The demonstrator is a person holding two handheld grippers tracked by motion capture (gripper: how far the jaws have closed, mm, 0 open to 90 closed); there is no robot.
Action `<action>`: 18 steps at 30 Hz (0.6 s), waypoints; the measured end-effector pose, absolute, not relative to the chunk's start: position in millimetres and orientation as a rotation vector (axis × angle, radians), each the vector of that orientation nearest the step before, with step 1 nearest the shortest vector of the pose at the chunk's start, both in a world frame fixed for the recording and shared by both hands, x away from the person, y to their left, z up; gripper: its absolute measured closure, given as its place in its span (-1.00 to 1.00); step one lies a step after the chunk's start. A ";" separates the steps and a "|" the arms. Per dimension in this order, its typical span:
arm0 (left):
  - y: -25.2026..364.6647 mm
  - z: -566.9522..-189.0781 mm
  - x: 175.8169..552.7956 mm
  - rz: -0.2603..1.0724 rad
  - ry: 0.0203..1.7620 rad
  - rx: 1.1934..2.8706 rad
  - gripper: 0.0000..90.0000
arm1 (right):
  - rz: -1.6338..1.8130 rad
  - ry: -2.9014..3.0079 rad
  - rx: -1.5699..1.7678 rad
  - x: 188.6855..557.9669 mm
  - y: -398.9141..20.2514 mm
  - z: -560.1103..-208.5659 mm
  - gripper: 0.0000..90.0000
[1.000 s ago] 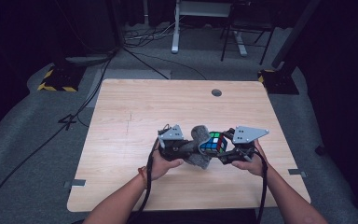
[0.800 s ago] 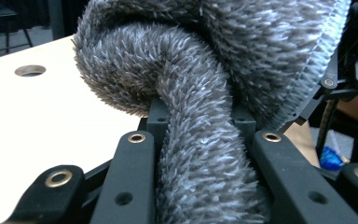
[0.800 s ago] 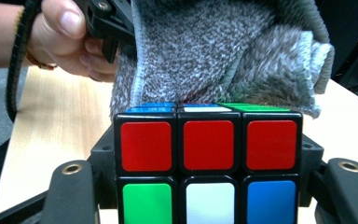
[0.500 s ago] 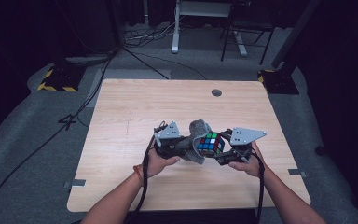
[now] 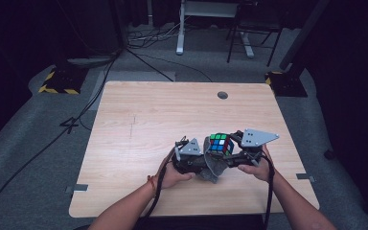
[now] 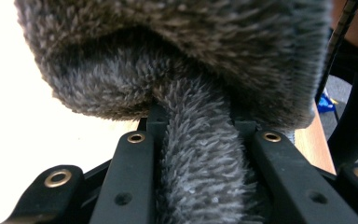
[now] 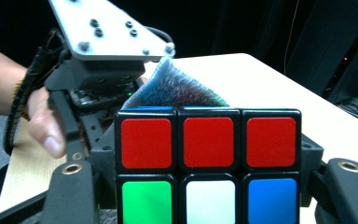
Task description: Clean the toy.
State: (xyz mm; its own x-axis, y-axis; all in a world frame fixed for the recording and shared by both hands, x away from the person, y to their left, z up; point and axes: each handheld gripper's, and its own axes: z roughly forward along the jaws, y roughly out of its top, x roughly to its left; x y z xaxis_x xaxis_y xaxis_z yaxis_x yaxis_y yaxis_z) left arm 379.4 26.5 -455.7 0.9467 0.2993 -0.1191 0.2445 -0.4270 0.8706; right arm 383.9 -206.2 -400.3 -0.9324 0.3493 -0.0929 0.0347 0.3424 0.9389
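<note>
Cube (image 7: pixel 209 165) with coloured squares sat squeezed between the jaws of the right gripper (image 7: pixel 209 196), which were closed on its two sides, one black jaw pressing at each side at the bottom of the right gripper view. Its red row faced the camera, with green, white and blue under it. In the left gripper view, the left gripper (image 6: pixel 200 154) had its jaws pinched tight on a twist of the fuzzy grey cloth (image 6: pixel 191 70), and the rest of the cloth puffed out across the top of that frame. In the high view, the cube (image 5: pixel 220 143) and the cloth (image 5: pixel 214 165) were together just right of the middle, low in the frame, with the cloth under and behind the cube and touching it. The left hand (image 5: pixel 175 175) and right hand (image 5: pixel 255 167) held the grippers close on each side, over the wooden table (image 5: pixel 139 120). It looked like the wiping step, rubbing the cube with the cloth. Next, the cloth would likely need to slide over another face while the cube was kept tight and steady.
</note>
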 end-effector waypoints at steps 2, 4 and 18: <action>29.1 -453.8 379.9 0.076 0.386 2.018 0.57 | 1.629 2.327 0.354 384.3 -207.1 -400.7 -0.26; 34.3 -450.2 380.6 0.072 0.388 1.994 0.56 | 1.655 2.324 0.362 384.6 -208.7 -399.7 -0.25; 60.9 -430.0 387.2 0.135 0.438 1.907 0.57 | 1.605 2.354 0.362 385.5 -205.9 -405.4 -0.26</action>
State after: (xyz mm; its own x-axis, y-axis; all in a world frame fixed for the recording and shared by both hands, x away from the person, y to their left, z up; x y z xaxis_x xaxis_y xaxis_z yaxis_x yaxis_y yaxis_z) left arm 387.2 60.9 -430.0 0.9247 0.3633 -0.1137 0.2357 -0.3116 0.9205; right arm 385.5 -205.9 -405.4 -0.9328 0.3514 -0.0795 0.0544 0.3554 0.9331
